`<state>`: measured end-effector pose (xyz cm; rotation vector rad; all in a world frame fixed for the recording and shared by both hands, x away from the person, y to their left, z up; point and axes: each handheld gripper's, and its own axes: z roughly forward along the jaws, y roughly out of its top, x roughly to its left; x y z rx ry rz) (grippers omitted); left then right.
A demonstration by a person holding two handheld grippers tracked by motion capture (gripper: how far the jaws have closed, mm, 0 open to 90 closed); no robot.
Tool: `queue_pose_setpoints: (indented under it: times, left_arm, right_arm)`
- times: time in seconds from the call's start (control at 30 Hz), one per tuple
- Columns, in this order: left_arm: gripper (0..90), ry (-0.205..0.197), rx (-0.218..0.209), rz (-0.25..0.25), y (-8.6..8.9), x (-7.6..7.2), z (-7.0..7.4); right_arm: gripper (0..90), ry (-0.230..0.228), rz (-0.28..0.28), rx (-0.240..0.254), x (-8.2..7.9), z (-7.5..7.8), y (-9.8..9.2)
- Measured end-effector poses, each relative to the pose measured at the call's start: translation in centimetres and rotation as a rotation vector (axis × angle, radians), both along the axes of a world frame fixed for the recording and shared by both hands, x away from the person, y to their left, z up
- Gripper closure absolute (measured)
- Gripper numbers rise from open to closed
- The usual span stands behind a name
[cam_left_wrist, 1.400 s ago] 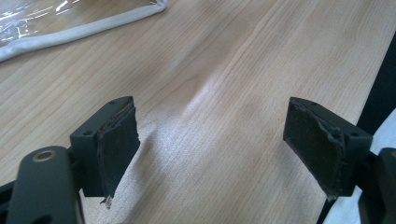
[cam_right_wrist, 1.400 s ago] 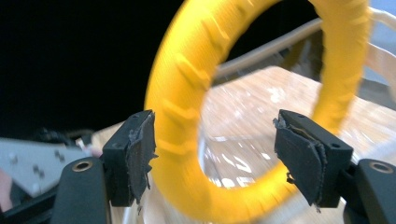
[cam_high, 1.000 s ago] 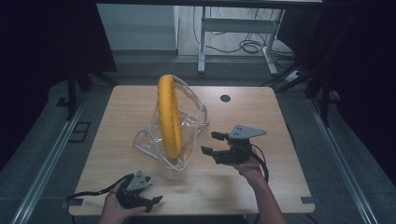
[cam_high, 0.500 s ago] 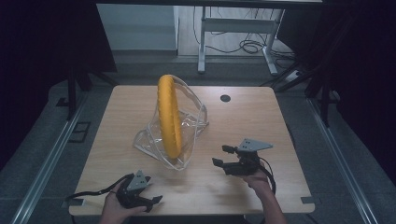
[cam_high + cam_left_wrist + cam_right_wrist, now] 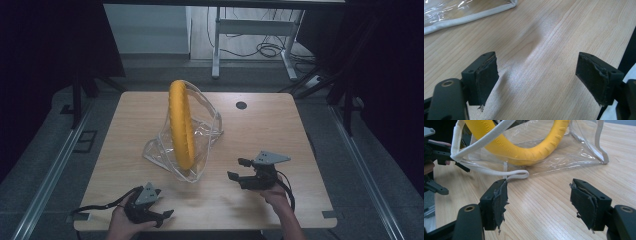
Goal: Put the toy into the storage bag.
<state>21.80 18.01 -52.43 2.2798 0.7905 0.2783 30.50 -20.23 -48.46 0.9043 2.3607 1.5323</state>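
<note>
right gripper (image 5: pixel 537 202): has sunk to just above the table (image 5: pixel 280 125), jaws spread, nothing between them.
left gripper (image 5: pixel 537 80): unmoved at the near edge, jaws spread on bare wood.
white strap loop (image 5: pixel 517 174): just beyond the right gripper's left jaw.
clear bag (image 5: pixel 200 135): ahead of both, unshifted.
yellow ring (image 5: pixel 181 125): upright inside the bag.
meaning: right gripper looks lined up to pinch the strap.

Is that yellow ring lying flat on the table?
No, the yellow ring stands upright on its edge inside the clear plastic bag, which rests on the wooden table.
</note>
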Motion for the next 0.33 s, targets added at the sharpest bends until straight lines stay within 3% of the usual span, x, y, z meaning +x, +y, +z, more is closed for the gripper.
queue_pose_setpoints:
  times: [0.33]
  left_arm:
    - [18.0,-0.001,-0.001,0.001,0.03,-0.01,0.05]
  right_arm:
    - [30.3,0.009,0.003,-0.004,-0.02,-0.36,0.28]
